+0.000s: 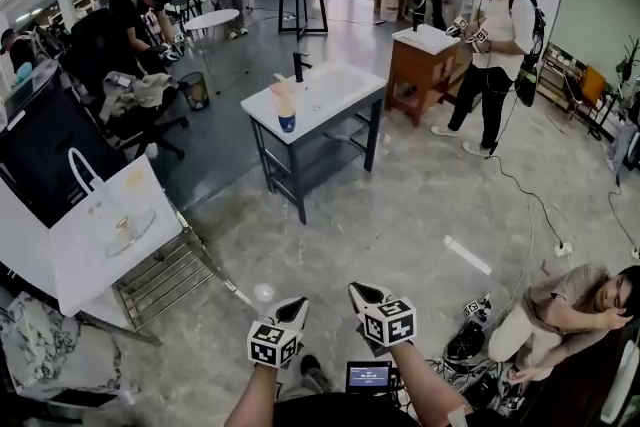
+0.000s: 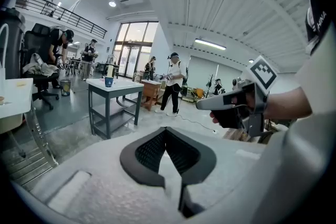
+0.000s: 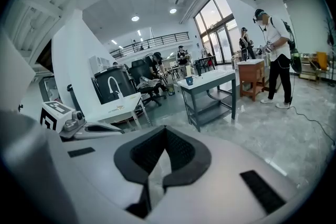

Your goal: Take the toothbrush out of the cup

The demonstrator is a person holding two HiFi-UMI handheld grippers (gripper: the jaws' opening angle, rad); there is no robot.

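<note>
In the head view the left claw [image 1: 296,305] and right claw [image 1: 362,295] hover above the floor, well apart from the table [image 1: 340,95], where the toothbrush [image 1: 283,97] stands in the blue cup [image 1: 287,123] near its closest corner; the left gripper view shows its 2 jaws together on nothing, and the right gripper view shows the same.
</note>
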